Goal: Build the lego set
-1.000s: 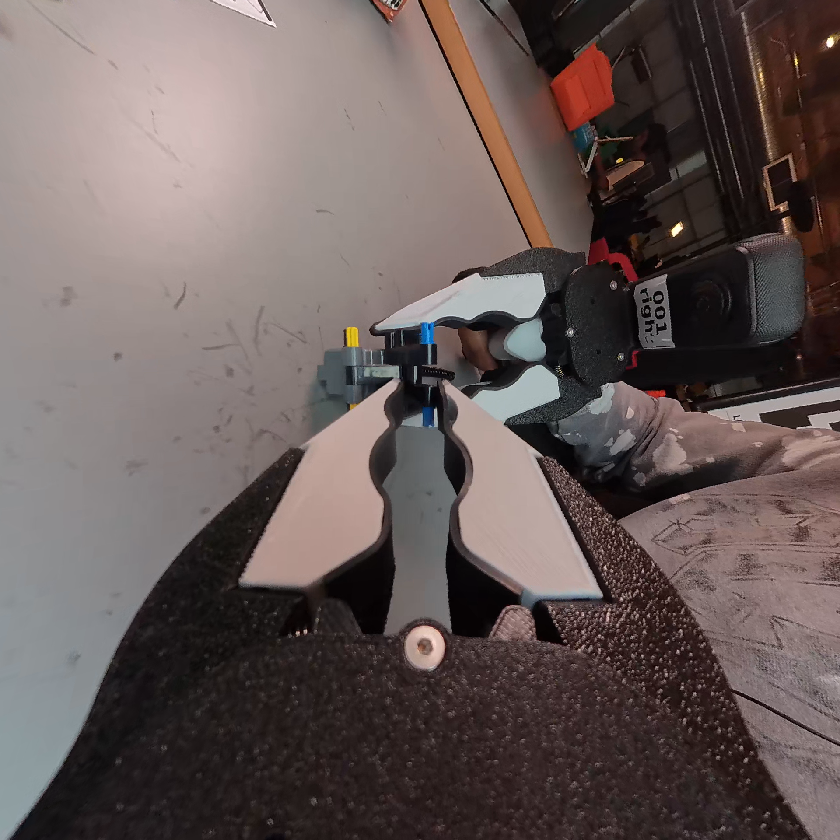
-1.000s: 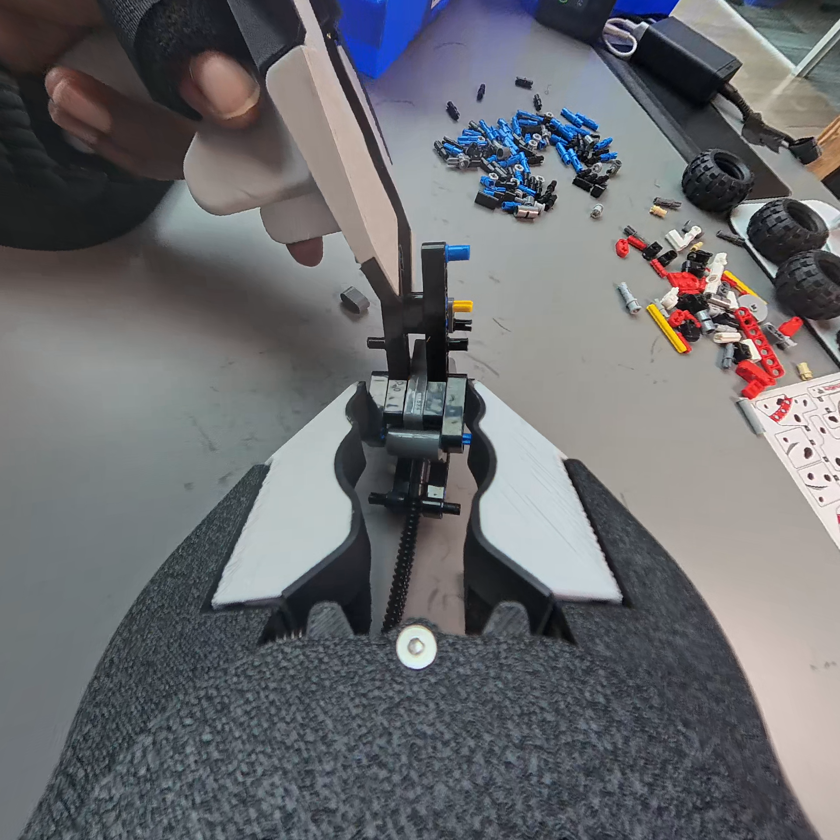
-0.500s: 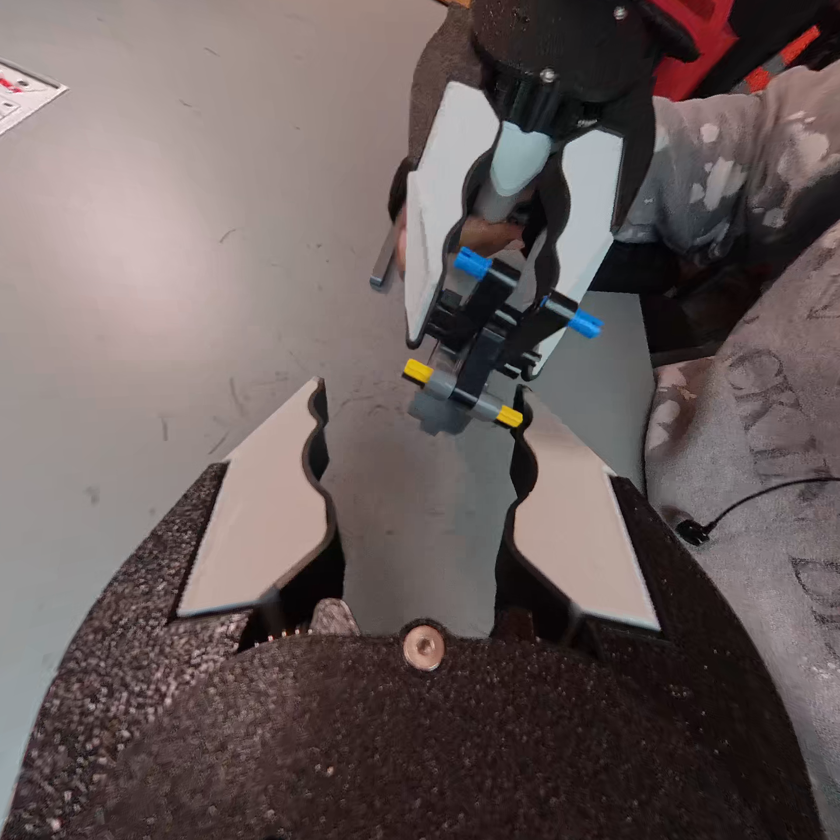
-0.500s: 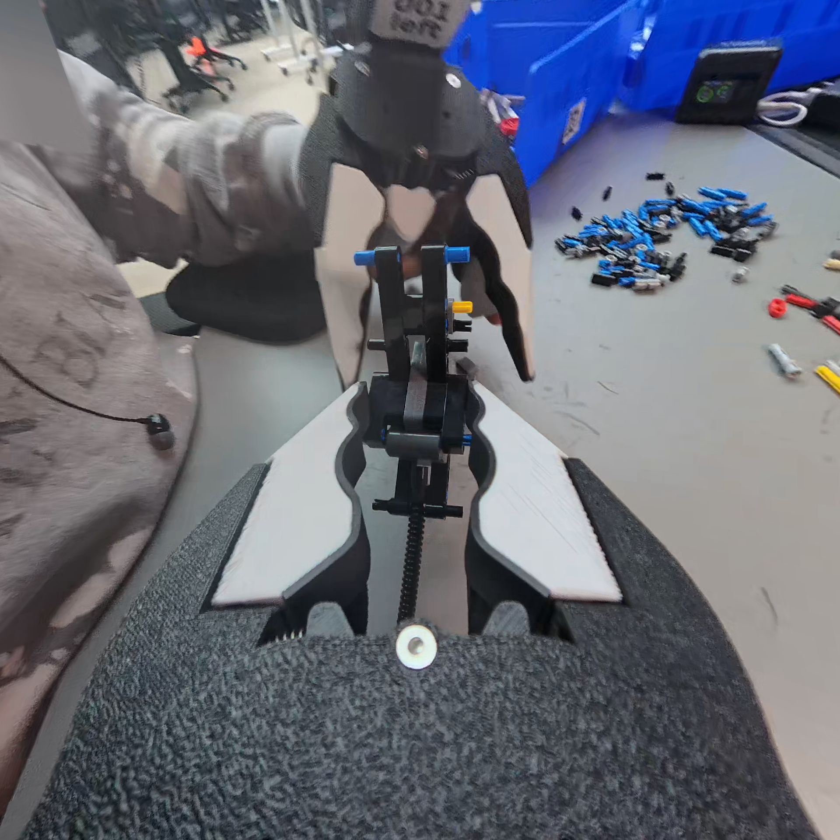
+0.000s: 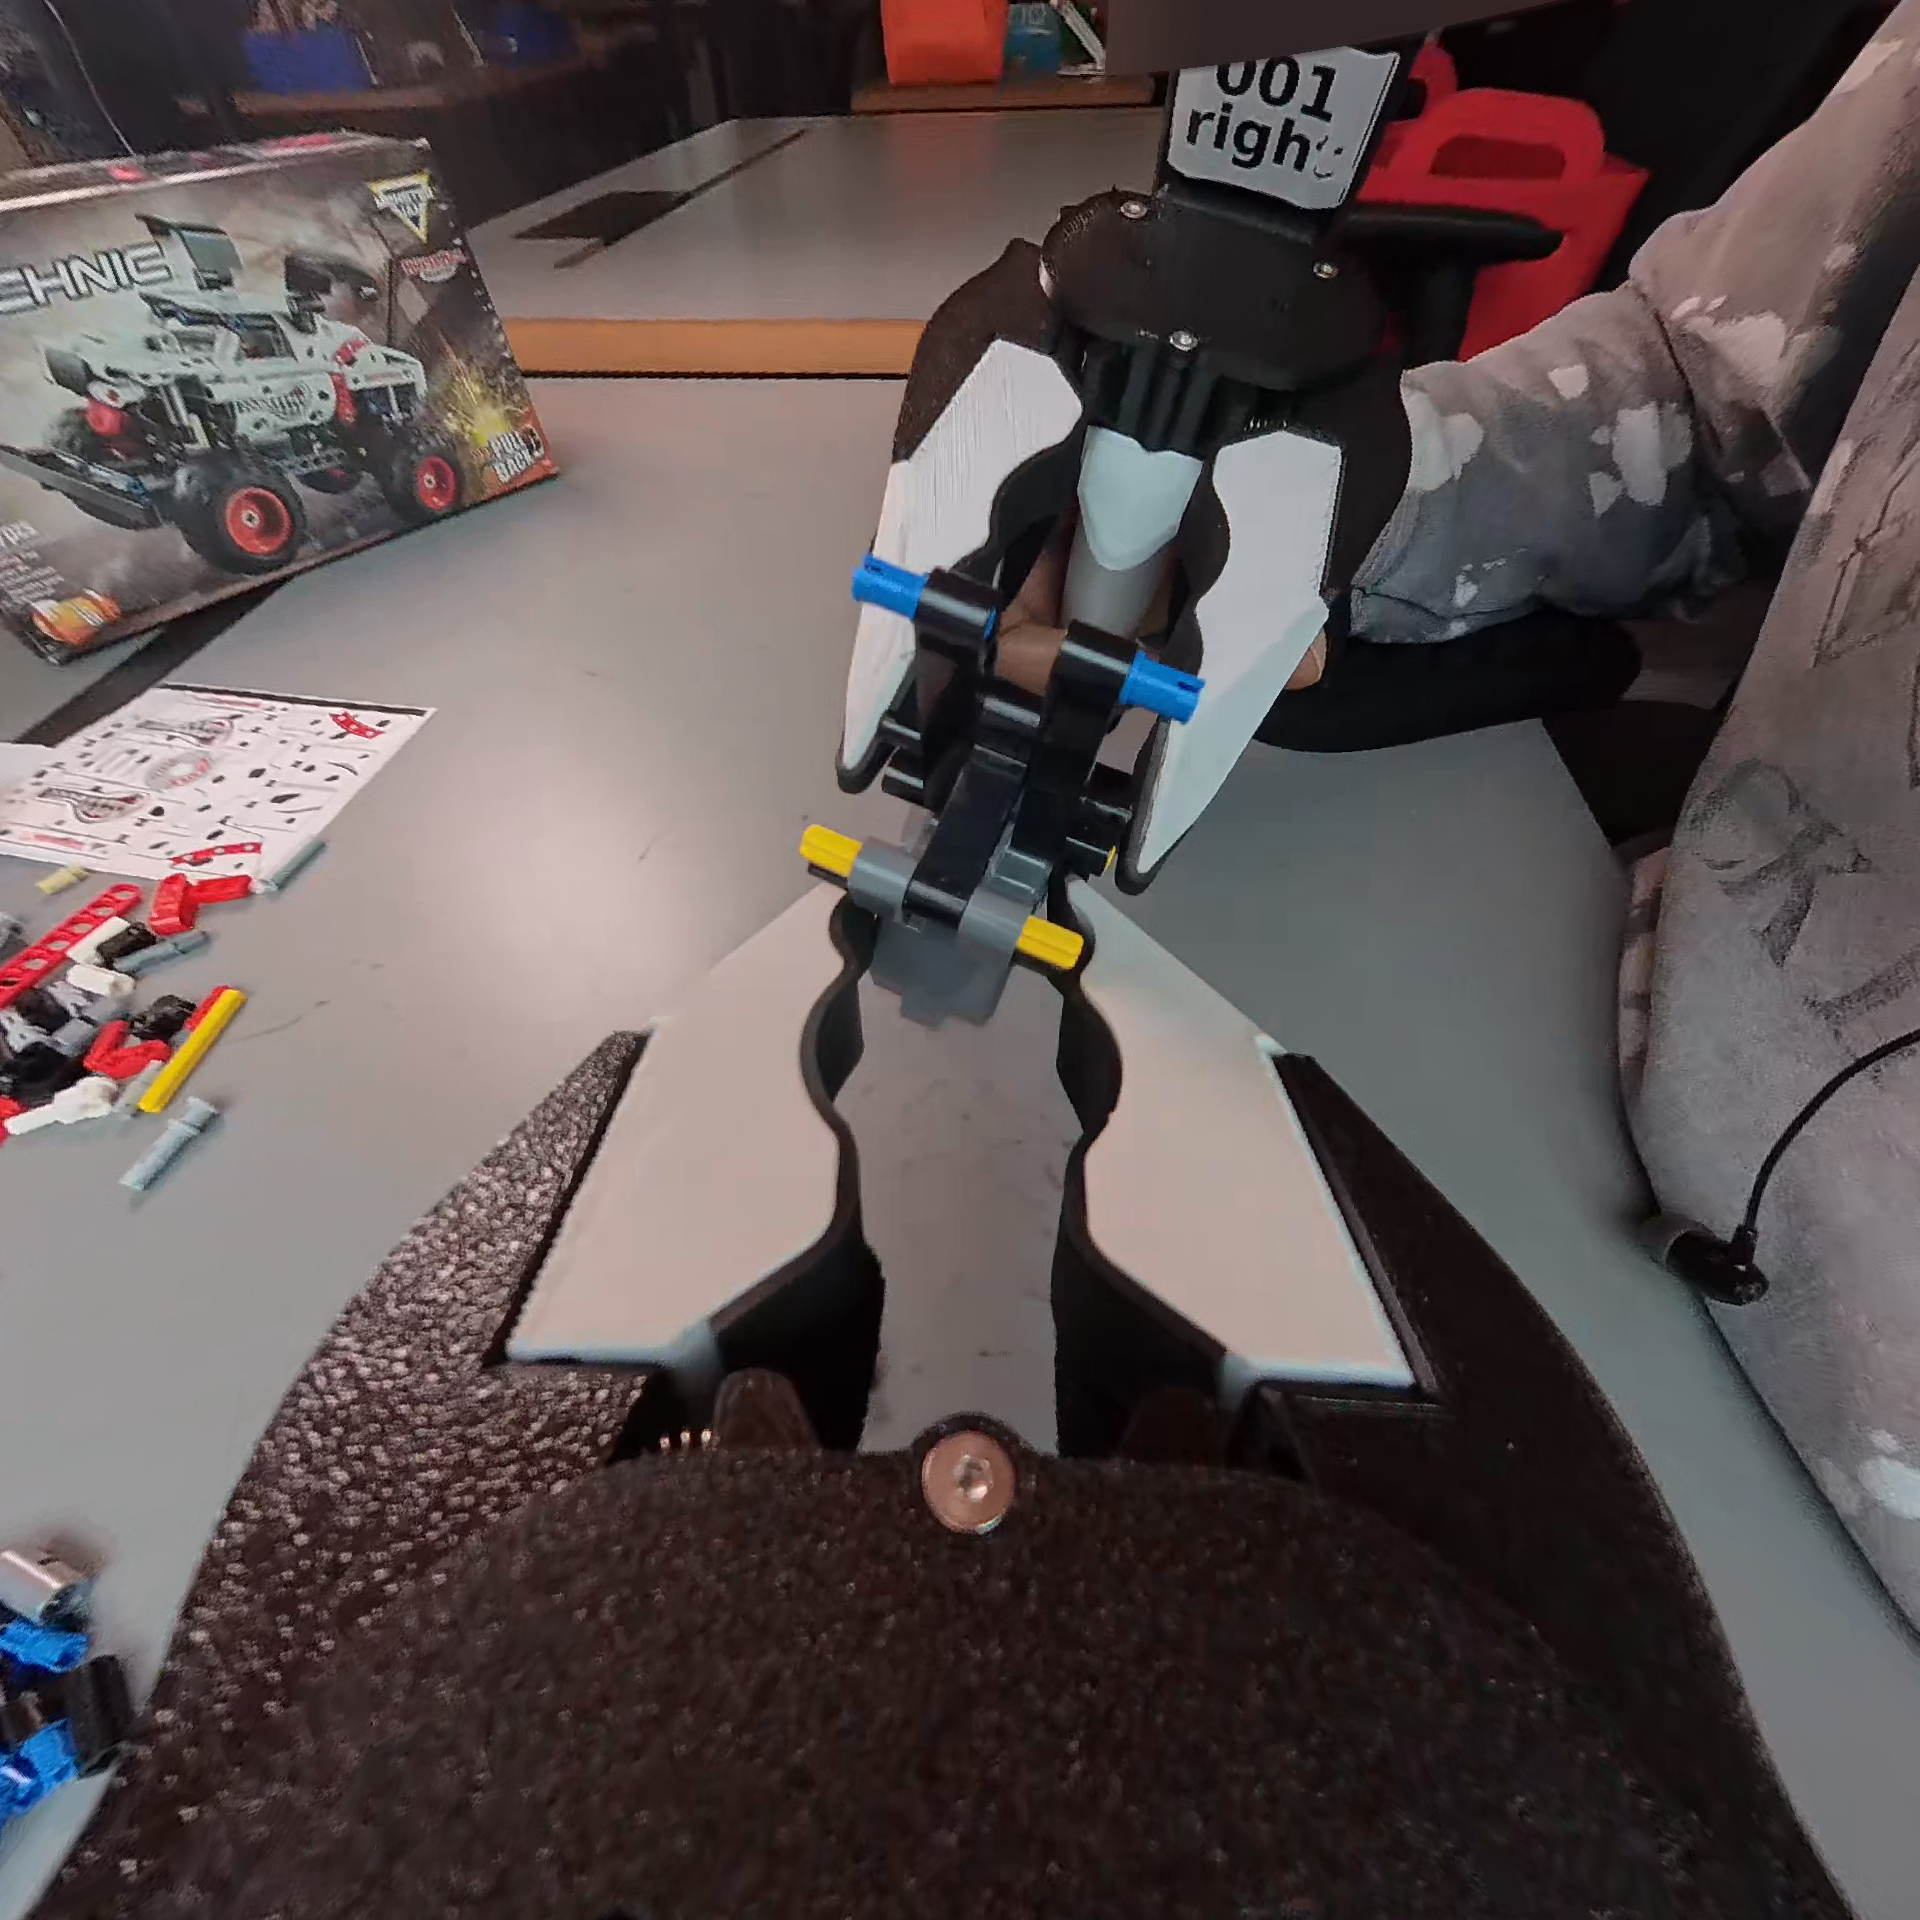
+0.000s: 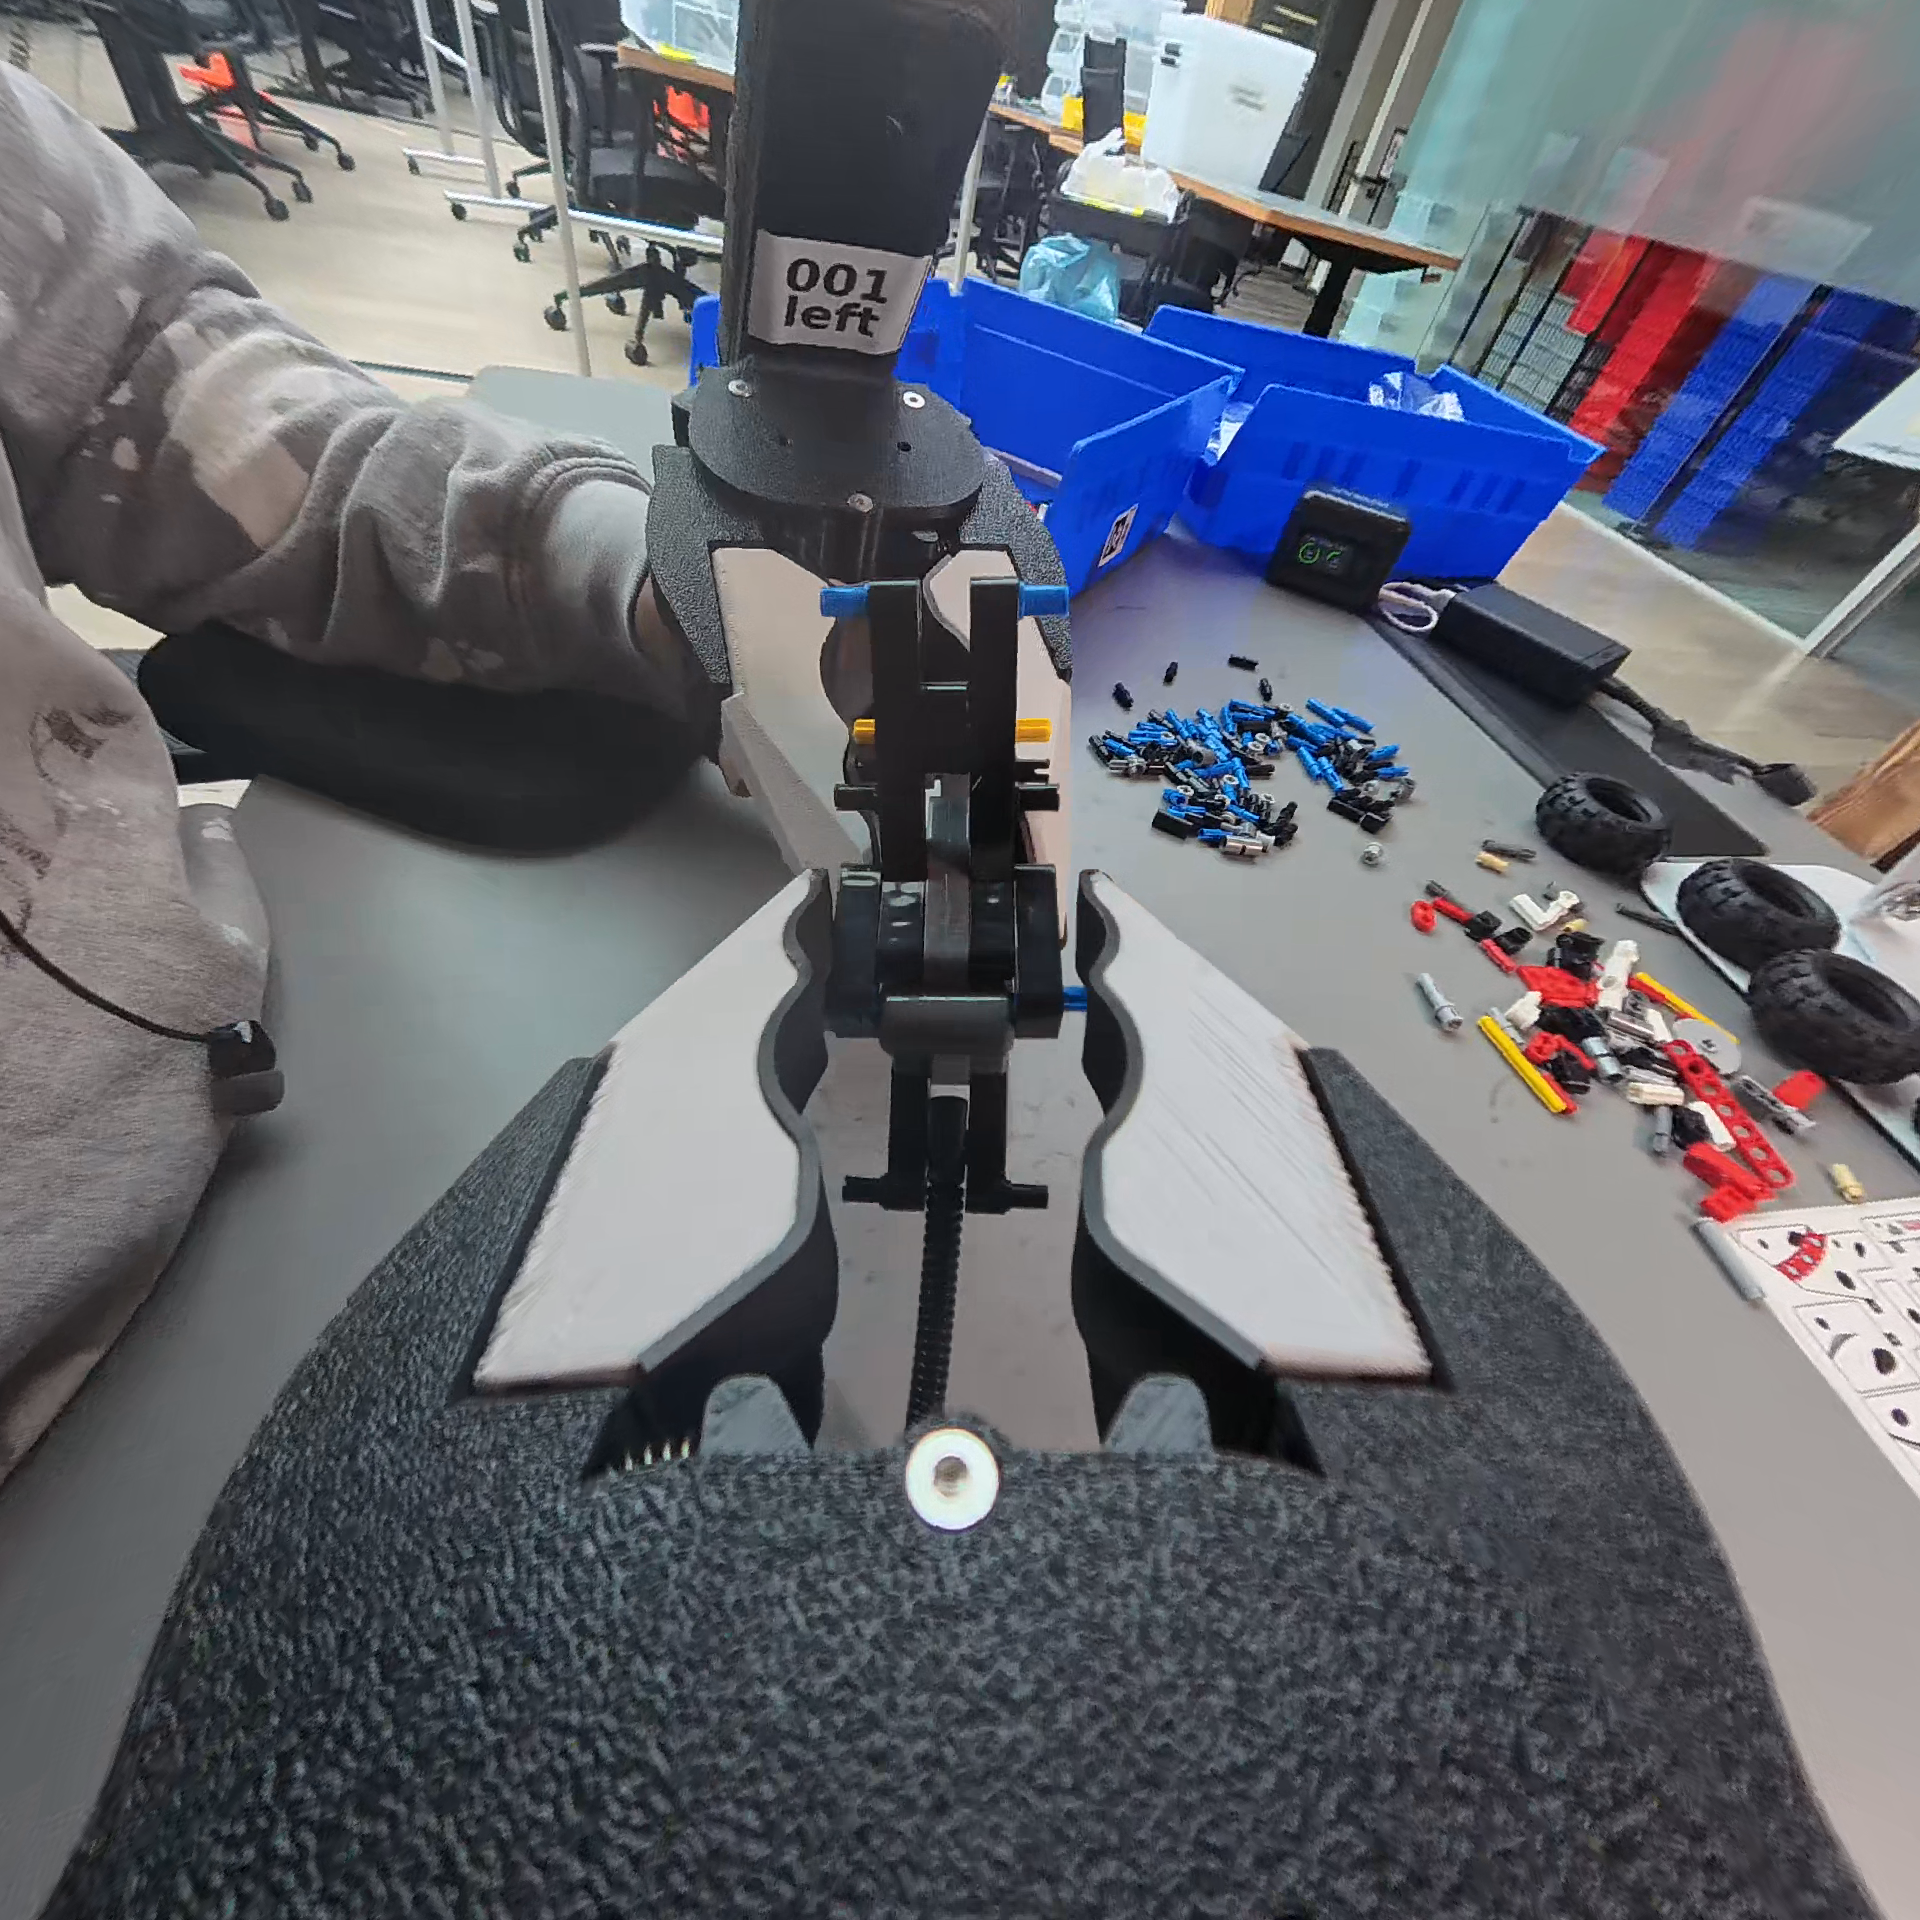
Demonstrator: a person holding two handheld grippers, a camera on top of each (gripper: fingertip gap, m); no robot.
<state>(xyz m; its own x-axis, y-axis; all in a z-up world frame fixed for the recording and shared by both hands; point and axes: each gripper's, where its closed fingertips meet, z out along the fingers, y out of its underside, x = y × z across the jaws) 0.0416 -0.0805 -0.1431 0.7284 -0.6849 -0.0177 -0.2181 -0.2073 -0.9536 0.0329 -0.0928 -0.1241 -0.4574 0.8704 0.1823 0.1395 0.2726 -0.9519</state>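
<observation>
A small lego assembly (image 6: 945,935) of black beams, blue pins, a yellow axle and a grey block is held in the air over the grey table (image 6: 468,997). My right gripper (image 6: 951,894) is shut on its black middle part. A black ribbed rod hangs back between the right fingers. In the left wrist view the assembly (image 5: 987,790) points its grey block toward me, and the right gripper (image 5: 1003,821) holds it from the far side. My left gripper (image 5: 956,909) is open, and its fingertips (image 5: 821,935) flank the grey block with small gaps.
The set's box (image 5: 239,384) and a sticker sheet (image 5: 197,769) lie at the left, beside loose red, white and yellow parts (image 5: 104,997). A pile of blue and black pins (image 6: 1257,758), black tyres (image 6: 1756,914), blue bins (image 6: 1382,457) and a power brick (image 6: 1527,644) are on the right. My two grippers' fingertips are within a few centimetres of each other.
My left gripper let go of the assembly, opened wide, then narrowed around its grey end. Both grippers swung up to face each other. The right gripper kept its hold.
</observation>
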